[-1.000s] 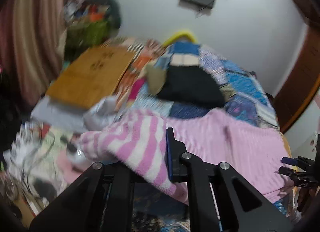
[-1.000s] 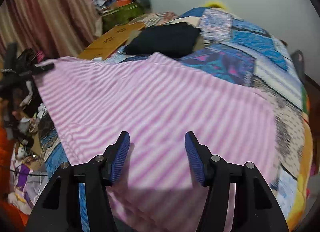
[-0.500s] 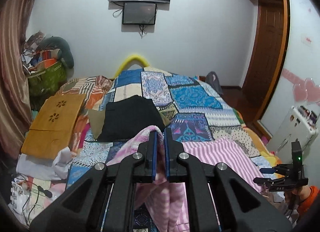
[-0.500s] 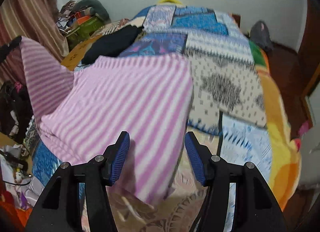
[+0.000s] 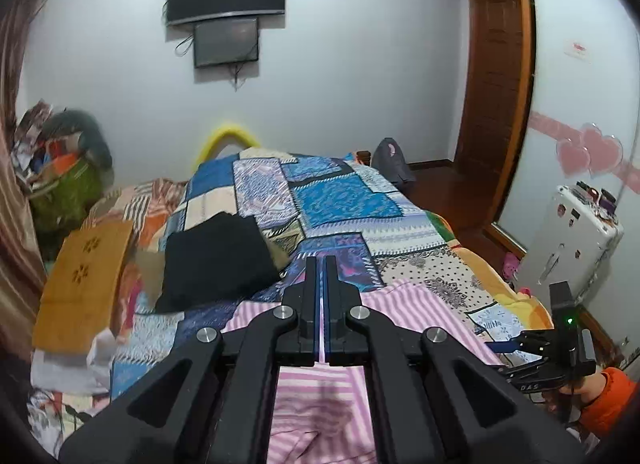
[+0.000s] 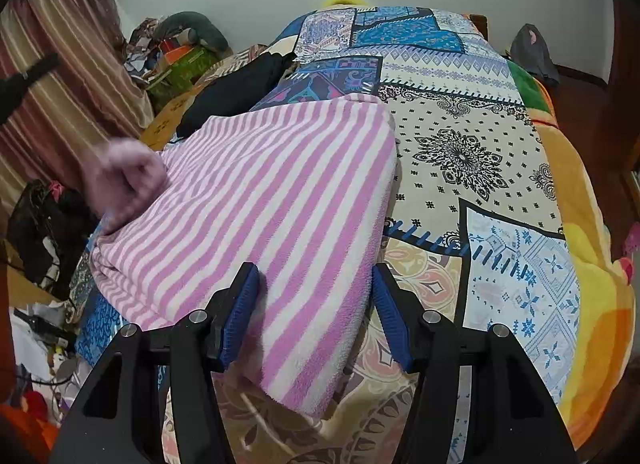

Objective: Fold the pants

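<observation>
On the quilt [image 6: 460, 152], the striped pants [image 6: 272, 200] lie folded, long axis running diagonally toward the wall. Left gripper [image 5: 321, 276] is pressed together, empty; right gripper [image 6: 316, 312] is spread over the pants.

Blurred pants corner [image 6: 124, 180] (perhaps lifted)

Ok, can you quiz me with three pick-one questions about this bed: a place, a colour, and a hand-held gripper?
1. Where is the black folded cloth? A on the quilt beyond the striped pants; B on the floor; C on the wall.
2. The pants' stripes are: A green and yellow; B pink and white; C red and black.
3. The left hand-held gripper is: A wide open; B shut; C gripping a cup.
Answers: A, it lies on the quilt past the pants; B, those colours show in both views; B, its fingers meet.
</observation>
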